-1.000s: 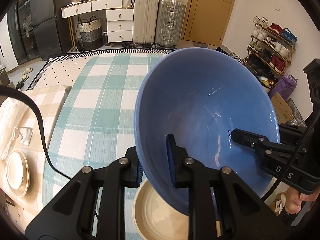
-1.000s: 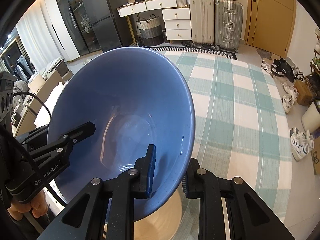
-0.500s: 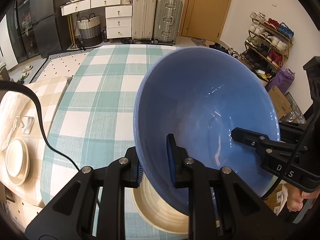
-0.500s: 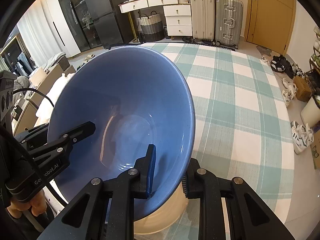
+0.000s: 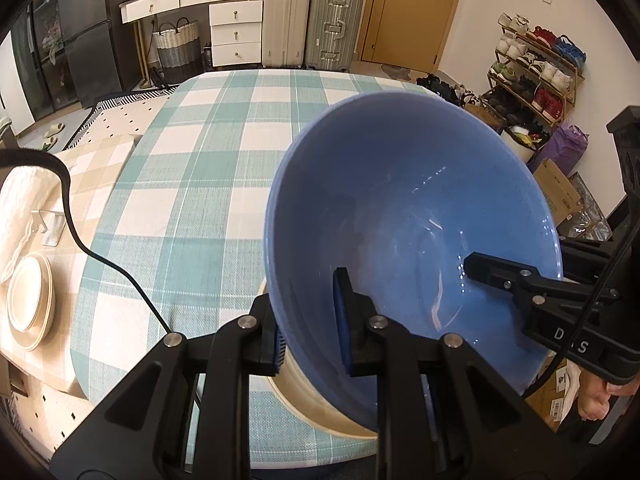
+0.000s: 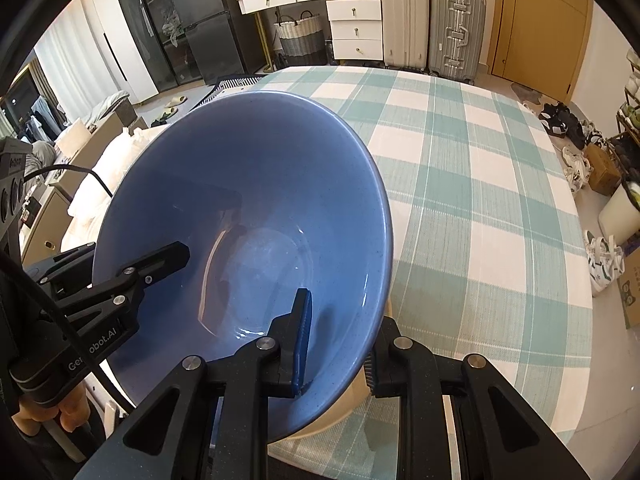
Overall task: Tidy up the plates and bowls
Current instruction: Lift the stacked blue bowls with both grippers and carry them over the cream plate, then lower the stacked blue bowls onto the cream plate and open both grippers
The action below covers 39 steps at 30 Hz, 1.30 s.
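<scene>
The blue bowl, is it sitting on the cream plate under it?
Cannot tell. In both wrist views the blue bowl hides where it would meet the cream plate.

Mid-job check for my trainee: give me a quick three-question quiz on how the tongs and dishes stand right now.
1. True or false: both the left tongs and the right tongs clamp the rim of the blue bowl.
2. What lies directly under the blue bowl? A) a beige dish B) a folded towel C) a metal tray
3. Fill in: off the checked tablecloth, to the left in the left wrist view, sits a stack of cream ____.

Key: 1 true, each with one finger inside and one outside the rim; 2 A; 3 plates.
</scene>
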Available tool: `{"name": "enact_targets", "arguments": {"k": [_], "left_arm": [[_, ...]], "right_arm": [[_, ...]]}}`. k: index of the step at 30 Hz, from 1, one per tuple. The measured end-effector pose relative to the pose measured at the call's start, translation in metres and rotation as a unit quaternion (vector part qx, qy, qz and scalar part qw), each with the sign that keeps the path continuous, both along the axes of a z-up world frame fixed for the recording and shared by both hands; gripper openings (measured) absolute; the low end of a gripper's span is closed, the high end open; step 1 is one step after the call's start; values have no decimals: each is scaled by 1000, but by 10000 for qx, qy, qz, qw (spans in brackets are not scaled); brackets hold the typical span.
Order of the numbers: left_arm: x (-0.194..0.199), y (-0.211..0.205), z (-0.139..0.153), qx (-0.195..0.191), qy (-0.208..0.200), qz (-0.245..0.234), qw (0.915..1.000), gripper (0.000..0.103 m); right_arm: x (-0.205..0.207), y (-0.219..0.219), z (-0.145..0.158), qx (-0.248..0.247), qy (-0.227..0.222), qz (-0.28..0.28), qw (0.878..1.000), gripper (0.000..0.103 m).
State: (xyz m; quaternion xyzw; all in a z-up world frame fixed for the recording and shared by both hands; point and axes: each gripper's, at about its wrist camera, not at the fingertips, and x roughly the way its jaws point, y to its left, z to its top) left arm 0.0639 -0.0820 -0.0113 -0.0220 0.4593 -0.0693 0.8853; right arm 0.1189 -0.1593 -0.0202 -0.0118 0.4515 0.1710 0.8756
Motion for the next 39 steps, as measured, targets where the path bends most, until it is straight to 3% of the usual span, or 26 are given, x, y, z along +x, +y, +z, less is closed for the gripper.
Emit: {"name": "enact_targets", "arguments": {"k": [13, 25, 29, 32, 39], "left_arm": [[10, 3, -35, -111, 240, 84, 9996, 17], [14, 5, -38, -176, 258, 83, 9995, 21], [18, 9, -36, -236, 191, 115, 9995, 33], [22, 11, -35, -212, 155, 132, 9996, 37], [24, 17, -30, -235, -3, 176, 9996, 67]], "right_arm": [[1, 4, -23, -133, 168, 16, 9998, 22], [0, 5, -24, 20, 78, 14, 10000, 31], [-2, 2, -22, 22, -37, -43, 10000, 47], [-2, -2, -22, 121, -35, -66, 9999, 48], [-4, -13, -16, 296, -203, -181, 9992, 68]]}}
